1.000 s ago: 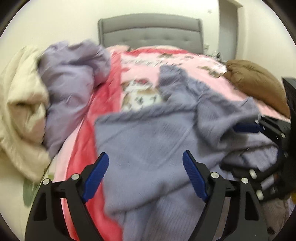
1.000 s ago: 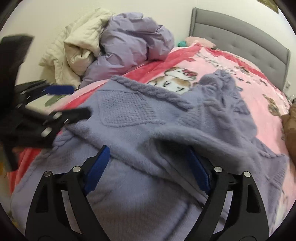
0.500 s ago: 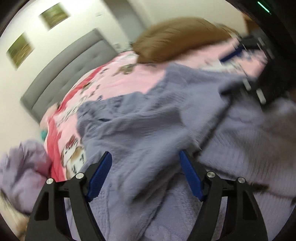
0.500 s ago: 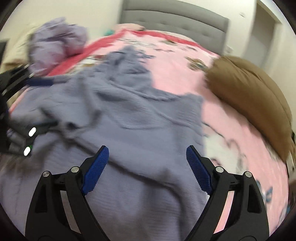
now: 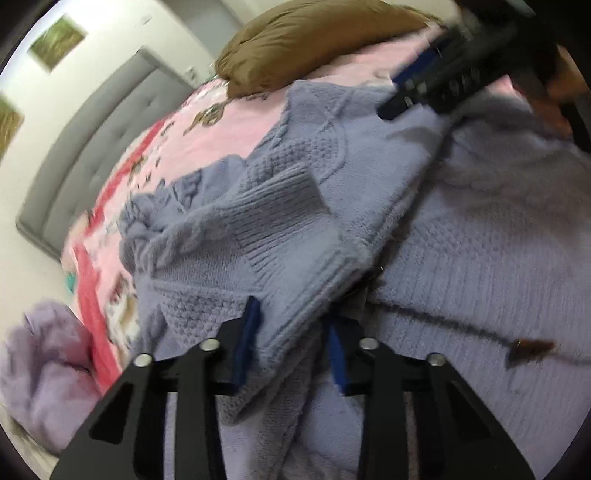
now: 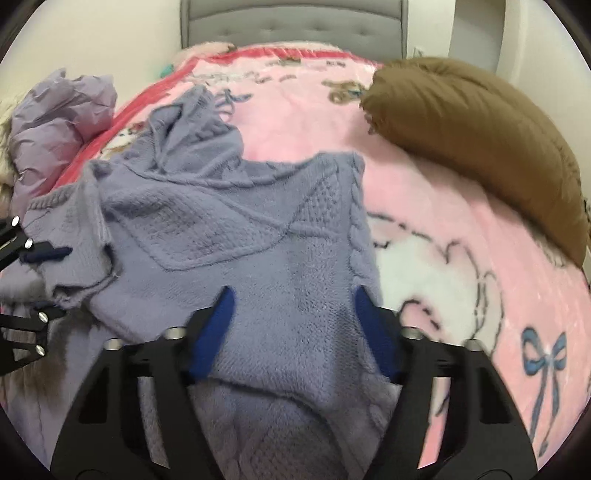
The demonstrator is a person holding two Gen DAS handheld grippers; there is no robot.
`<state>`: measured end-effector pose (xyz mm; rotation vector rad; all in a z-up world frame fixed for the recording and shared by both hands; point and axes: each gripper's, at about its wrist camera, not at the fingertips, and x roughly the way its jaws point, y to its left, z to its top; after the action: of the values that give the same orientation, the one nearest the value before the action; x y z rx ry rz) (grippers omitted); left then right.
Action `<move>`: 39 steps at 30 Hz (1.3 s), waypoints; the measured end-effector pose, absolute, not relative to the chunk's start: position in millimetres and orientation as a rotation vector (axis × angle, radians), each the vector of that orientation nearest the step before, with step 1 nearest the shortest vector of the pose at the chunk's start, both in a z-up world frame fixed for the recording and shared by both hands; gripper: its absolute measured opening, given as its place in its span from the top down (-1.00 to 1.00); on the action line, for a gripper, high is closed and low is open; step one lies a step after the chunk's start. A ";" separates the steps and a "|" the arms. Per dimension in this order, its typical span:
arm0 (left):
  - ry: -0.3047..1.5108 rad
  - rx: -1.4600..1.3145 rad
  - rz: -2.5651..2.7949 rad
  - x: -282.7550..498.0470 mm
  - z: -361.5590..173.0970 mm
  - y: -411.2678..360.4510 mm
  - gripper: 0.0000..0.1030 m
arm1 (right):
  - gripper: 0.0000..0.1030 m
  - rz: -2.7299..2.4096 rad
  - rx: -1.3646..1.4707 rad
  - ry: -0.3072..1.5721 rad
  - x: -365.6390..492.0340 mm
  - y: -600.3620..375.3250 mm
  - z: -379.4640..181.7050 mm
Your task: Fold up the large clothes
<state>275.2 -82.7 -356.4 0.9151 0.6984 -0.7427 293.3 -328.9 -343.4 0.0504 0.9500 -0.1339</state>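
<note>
A lavender knit sweater (image 6: 236, 229) lies crumpled on the pink bed blanket (image 6: 443, 229). In the left wrist view a ribbed fold of the sweater (image 5: 280, 229) runs down into my left gripper (image 5: 291, 343). Its jaws are closing and the blue pads pinch that fold. The left gripper (image 6: 55, 284) also shows at the left edge of the right wrist view, at the sweater's left side. My right gripper (image 6: 295, 328) stands over the sweater's right edge, jaws closing, with flat fabric between the pads but not squeezed. It appears blurred as the right gripper (image 5: 402, 88) at upper right.
A brown pillow (image 6: 480, 133) lies on the bed's right side. A lilac puffy garment (image 6: 55, 122) is heaped at the left edge. The grey headboard (image 6: 295, 22) stands against the far wall. Bare pink blanket lies to the right of the sweater.
Both grippers swung across the bed and rolled, then dropped onto the sweater. Both sets of jaws have narrowed from wide open, and the left now holds a fold.
</note>
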 end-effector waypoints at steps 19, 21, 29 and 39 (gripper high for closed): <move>0.728 0.138 -0.410 298.5 -283.7 19.2 0.78 | 0.29 -0.185 -0.033 1.104 318.4 -324.7 -368.5; 0.765 -0.006 -0.331 308.8 -286.9 50.0 0.78 | 0.28 -0.188 -0.037 1.106 319.0 -324.2 -368.6; 0.947 -0.427 -0.156 299.1 -348.2 114.6 0.78 | 0.25 -0.201 -0.054 1.119 321.1 -322.1 -369.5; 0.985 -0.474 -0.120 301.2 -377.1 113.2 0.68 | 0.11 -0.207 -0.125 1.150 326.5 -318.4 -371.5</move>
<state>301.2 113.2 -377.1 -0.4743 0.9852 -0.1200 326.5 -318.4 -371.5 -0.1250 1.1502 -0.2069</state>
